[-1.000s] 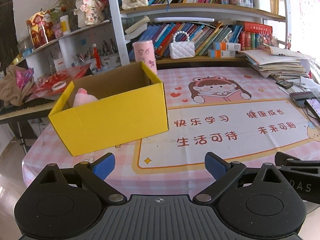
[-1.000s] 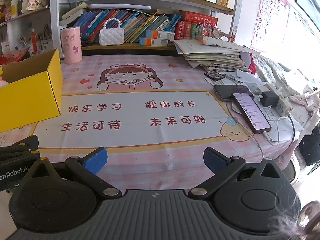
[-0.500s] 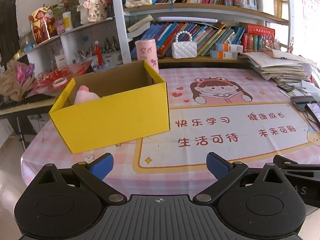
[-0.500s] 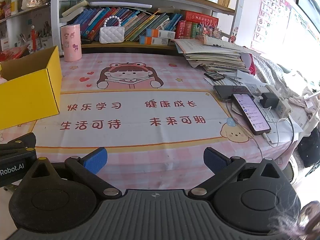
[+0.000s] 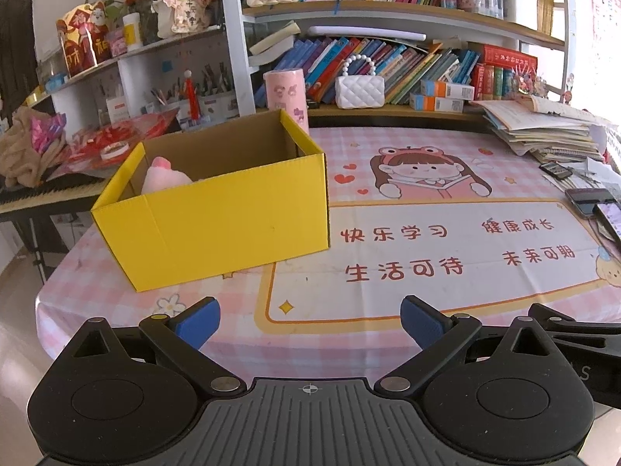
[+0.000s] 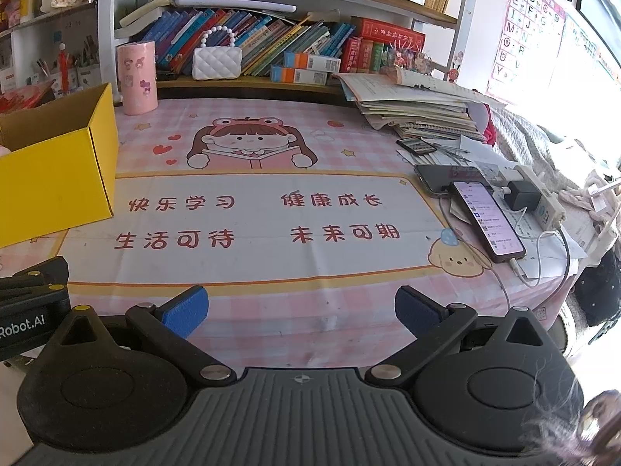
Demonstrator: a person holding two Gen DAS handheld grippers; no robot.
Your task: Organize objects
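Note:
A yellow cardboard box (image 5: pixel 229 221) stands open-topped on the left of the table, and its corner shows as the yellow box (image 6: pixel 54 178) in the right wrist view. A pink plush toy (image 5: pixel 165 176) lies inside it against the left wall. My left gripper (image 5: pixel 308 322) hovers at the table's front edge, open and holding nothing, short of the box. My right gripper (image 6: pixel 300 308) is beside it on the right, also open and holding nothing, over the front of the pink tablecloth (image 6: pixel 271 217).
A pink cylindrical holder (image 6: pixel 137 77) and a white quilted handbag (image 6: pixel 216 61) stand at the back by the bookshelf. Stacked papers (image 6: pixel 419 108), two phones (image 6: pixel 487 219) and a charger with cables fill the right side. A cluttered side shelf (image 5: pixel 97 155) sits left.
Both grippers have drawn back slightly and risen a little, so the box and table look a bit farther away. Both jaws stayed open and nothing on the table moved.

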